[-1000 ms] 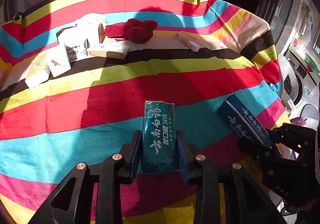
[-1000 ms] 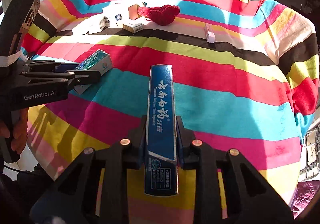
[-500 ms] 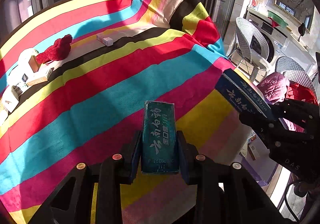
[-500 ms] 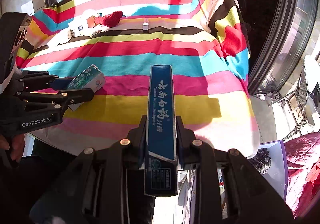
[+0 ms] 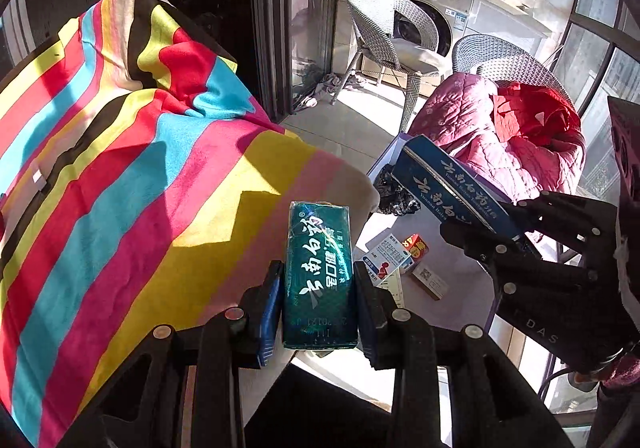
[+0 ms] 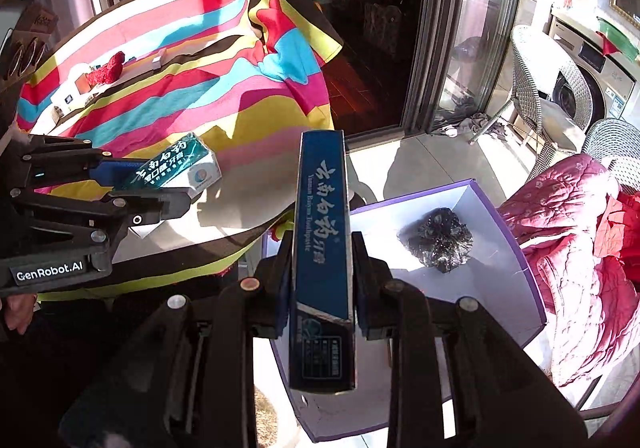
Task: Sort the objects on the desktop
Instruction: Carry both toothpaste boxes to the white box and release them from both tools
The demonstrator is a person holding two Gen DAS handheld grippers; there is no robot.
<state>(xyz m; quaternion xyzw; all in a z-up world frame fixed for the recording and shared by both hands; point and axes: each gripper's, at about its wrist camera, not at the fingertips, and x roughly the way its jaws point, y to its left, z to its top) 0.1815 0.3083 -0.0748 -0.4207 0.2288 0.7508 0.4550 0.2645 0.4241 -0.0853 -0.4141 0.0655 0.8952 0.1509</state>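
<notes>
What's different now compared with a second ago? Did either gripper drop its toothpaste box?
Neither dropped anything. Both grippers swung away from the striped tablecloth toward the white, purple-edged box beside the table. The left gripper still clamps the green toothpaste box; the right gripper still clamps the long blue toothpaste box.

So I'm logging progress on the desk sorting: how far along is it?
Done: small cartons and a black crumpled item lie in the purple-rimmed box. In hand: left gripper clamps the green toothpaste box, right gripper the blue toothpaste box. Left: white boxes and a red item on the striped cloth.
</notes>
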